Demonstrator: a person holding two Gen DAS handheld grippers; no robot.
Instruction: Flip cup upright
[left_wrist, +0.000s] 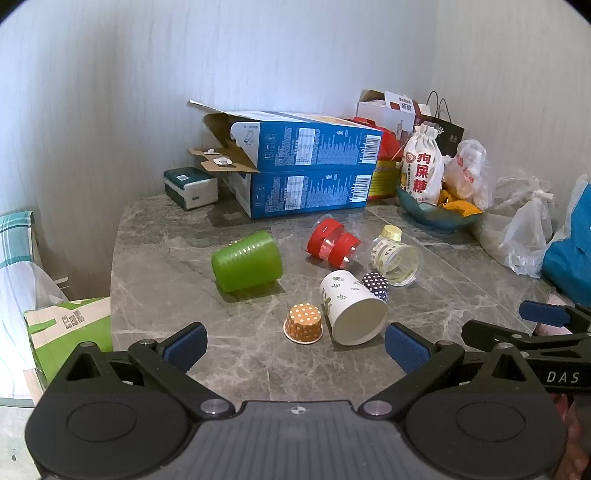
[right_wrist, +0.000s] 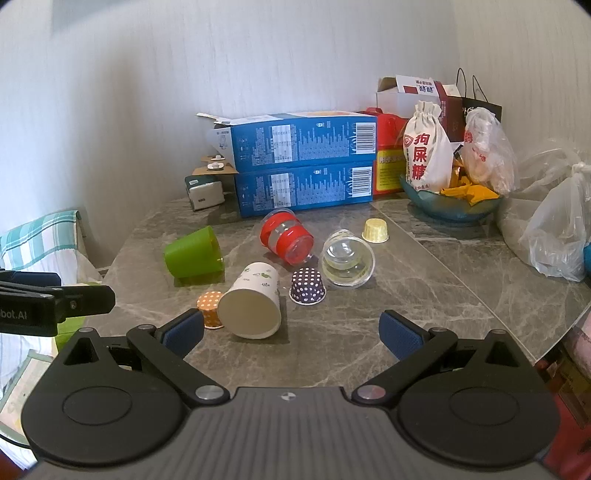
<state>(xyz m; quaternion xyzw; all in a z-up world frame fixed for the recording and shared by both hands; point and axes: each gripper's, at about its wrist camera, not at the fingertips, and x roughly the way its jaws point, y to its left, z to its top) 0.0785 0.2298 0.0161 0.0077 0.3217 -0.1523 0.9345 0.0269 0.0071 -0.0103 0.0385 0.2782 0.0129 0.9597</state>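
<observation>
Several cups lie on a grey marble table (left_wrist: 236, 354). A white paper cup with leaf print (left_wrist: 352, 312) (right_wrist: 255, 301) lies on its side, mouth toward me. A green plastic cup (left_wrist: 246, 261) (right_wrist: 194, 256), a red-banded clear cup (left_wrist: 332, 243) (right_wrist: 286, 234) and a clear cup (left_wrist: 397, 260) (right_wrist: 347, 262) also lie on their sides. Small orange (left_wrist: 303, 324) (right_wrist: 209, 308), purple (left_wrist: 376, 284) (right_wrist: 307, 286) and yellow (left_wrist: 391, 232) (right_wrist: 376, 230) dotted cups stand upside down. My left gripper (left_wrist: 295, 347) and right gripper (right_wrist: 291, 332) are open and empty, short of the white cup.
Two stacked blue boxes (left_wrist: 306, 170) (right_wrist: 306, 162), a tissue pack (left_wrist: 190, 186), a red box and a bowl with a white pouch (left_wrist: 423, 170) (right_wrist: 428, 151) line the back. Plastic bags (right_wrist: 557, 232) sit at the right. The table edge drops off at the left.
</observation>
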